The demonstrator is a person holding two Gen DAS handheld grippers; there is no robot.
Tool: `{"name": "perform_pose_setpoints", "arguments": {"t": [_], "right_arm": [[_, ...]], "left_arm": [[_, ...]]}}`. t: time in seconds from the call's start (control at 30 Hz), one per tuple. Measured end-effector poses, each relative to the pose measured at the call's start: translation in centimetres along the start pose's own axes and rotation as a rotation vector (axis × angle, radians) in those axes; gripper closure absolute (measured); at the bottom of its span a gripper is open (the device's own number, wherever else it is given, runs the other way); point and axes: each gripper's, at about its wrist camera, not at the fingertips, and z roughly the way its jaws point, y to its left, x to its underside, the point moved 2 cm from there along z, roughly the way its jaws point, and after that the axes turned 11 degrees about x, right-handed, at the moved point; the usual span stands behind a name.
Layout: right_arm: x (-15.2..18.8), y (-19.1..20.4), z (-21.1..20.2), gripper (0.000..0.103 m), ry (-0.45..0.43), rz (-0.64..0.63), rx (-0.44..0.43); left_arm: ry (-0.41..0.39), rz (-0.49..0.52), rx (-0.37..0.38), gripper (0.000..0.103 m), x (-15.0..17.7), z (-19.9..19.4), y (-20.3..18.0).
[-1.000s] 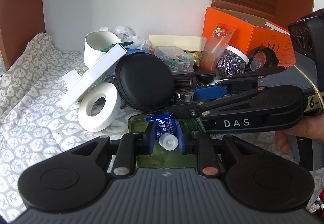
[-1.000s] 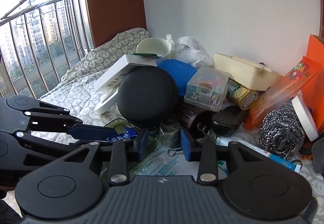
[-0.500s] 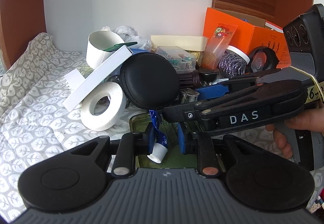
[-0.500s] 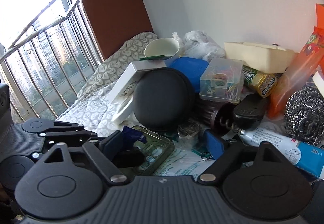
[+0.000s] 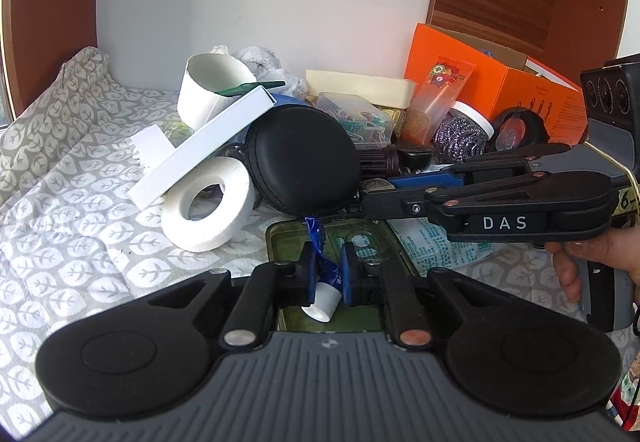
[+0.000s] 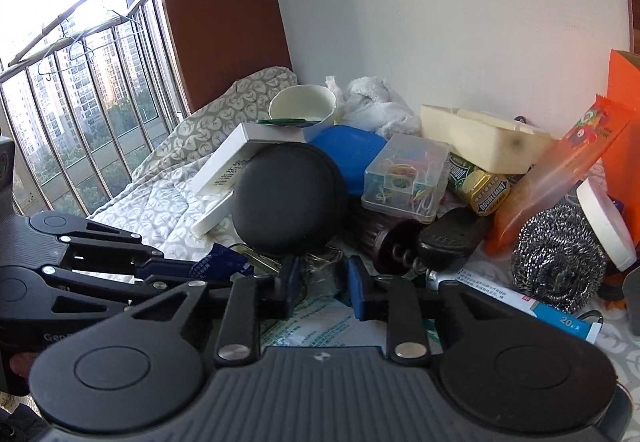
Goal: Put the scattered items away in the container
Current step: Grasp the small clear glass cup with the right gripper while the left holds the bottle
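Left gripper (image 5: 327,273) is clamped on the blue tube (image 5: 325,278), white cap hanging toward the camera, just above the green case (image 5: 372,238): a carry grip for the orange box (image 5: 496,90) behind. Right gripper (image 6: 320,282) is clenched on nothing, near the green case.

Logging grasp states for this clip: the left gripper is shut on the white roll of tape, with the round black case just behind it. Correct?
Not quite. The left gripper is shut on a small blue tube with a white cap, as the left wrist view shows. The white roll of tape lies free on the cloth. The round black case does sit just behind.
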Motion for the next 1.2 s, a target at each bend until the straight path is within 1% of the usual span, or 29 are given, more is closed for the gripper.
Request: {"name": "perform_pose_setpoints", "arguments": {"t": [0.13,0.2,0.27,0.3,0.33,0.43,0.47,0.57,0.6,0.63,0.7,0.73,0.77,0.93,1.03,1.1,1.13,1.17,1.2], "right_arm": [[-0.1,-0.4,0.7,0.079,0.012,0.004,-0.009],[-0.2,-0.8,0.9,0.079,0.017,0.042,-0.022],[0.0,-2.4,0.9,0.077,0.027,0.187,-0.095],[0.3,-3.3,1.0,0.077,0.034,0.241,-0.116],[0.3,-3.6,0.8,0.079,0.028,0.247,-0.111],[0.2,-3.2,0.5,0.081,0.025,0.219,-0.072],[0.2,-2.7,0.5,0.082,0.025,0.177,-0.044],[0.0,0.9,0.9,0.083,0.023,-0.107,0.120],[0.2,1.9,1.2,0.082,0.020,-0.183,0.166],[0.3,2.4,1.2,0.081,0.013,-0.207,0.186],[0.5,2.5,1.2,0.079,0.012,-0.209,0.199],[0.6,2.4,1.1,0.074,0.011,-0.195,0.192],[0.6,2.3,1.0,0.073,0.011,-0.187,0.188],[0.5,2.3,1.0,0.071,0.006,-0.199,0.203],[0.4,2.6,1.2,0.068,0.008,-0.201,0.217],[0.3,2.4,1.3,0.069,0.009,-0.177,0.210],[0.3,2.4,1.2,0.078,0.006,-0.173,0.200],[0.3,2.5,1.3,0.082,0.008,-0.165,0.194],[0.2,2.5,1.2,0.082,0.007,-0.168,0.193]], "left_arm": [[0.001,0.003,-0.005,0.088,-0.1,0.3,-0.2],[0.001,0.010,-0.007,0.088,0.0,0.2,-0.2],[0.001,0.012,-0.002,0.088,0.0,0.2,-0.1],[0.000,0.009,0.001,0.088,0.0,0.2,0.1],[0.001,0.010,0.003,0.088,0.0,0.2,0.1],[-0.002,0.014,0.002,0.088,0.0,0.2,0.0],[-0.003,0.017,-0.001,0.088,0.1,0.1,0.0],[-0.003,0.026,-0.004,0.088,0.2,0.1,0.0],[-0.005,0.027,-0.003,0.087,0.2,0.1,0.0],[-0.006,0.024,-0.004,0.087,0.2,0.1,0.0],[-0.006,0.029,-0.005,0.087,0.3,0.1,-0.1],[-0.007,0.032,-0.005,0.087,0.3,0.2,-0.1],[-0.008,0.034,-0.006,0.087,0.3,0.2,-0.1],[-0.011,0.036,-0.005,0.087,0.3,0.2,0.0],[-0.015,0.035,0.000,0.087,0.3,0.2,0.1],[-0.018,0.033,0.001,0.087,0.3,0.3,0.1],[-0.019,0.032,0.001,0.088,0.2,0.3,0.1],[-0.018,0.031,0.001,0.088,0.2,0.3,0.1],[-0.020,0.032,0.000,0.088,0.2,0.3,0.1]]}}
